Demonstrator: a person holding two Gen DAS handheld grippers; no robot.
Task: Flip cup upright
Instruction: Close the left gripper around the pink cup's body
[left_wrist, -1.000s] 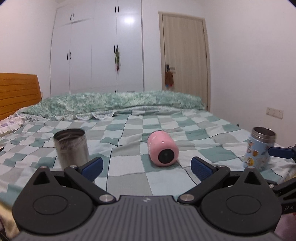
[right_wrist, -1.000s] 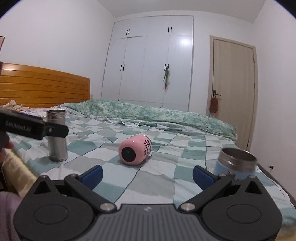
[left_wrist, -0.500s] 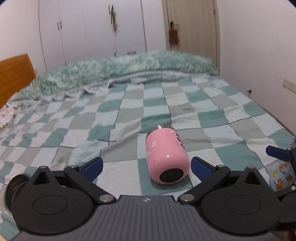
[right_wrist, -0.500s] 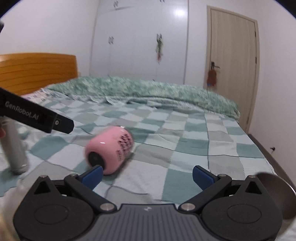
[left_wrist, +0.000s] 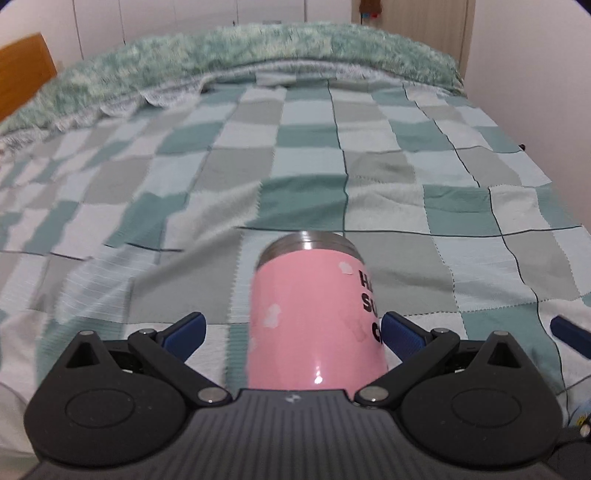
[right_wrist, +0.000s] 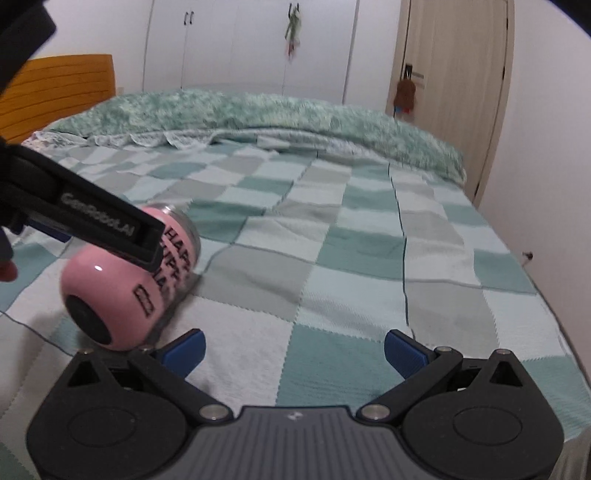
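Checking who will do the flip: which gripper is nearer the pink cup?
Left. The left gripper has its open fingers on either side of the pink cup; the right gripper is open over the blanket, beside it.

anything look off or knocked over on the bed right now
Yes: the pink cup lies on its side on the checked blanket, steel rim pointing toward the pillows, dark base toward the cameras. The open left gripper straddles it; its right finger looks at or near the wall, the other apart. No spill or damage shows.
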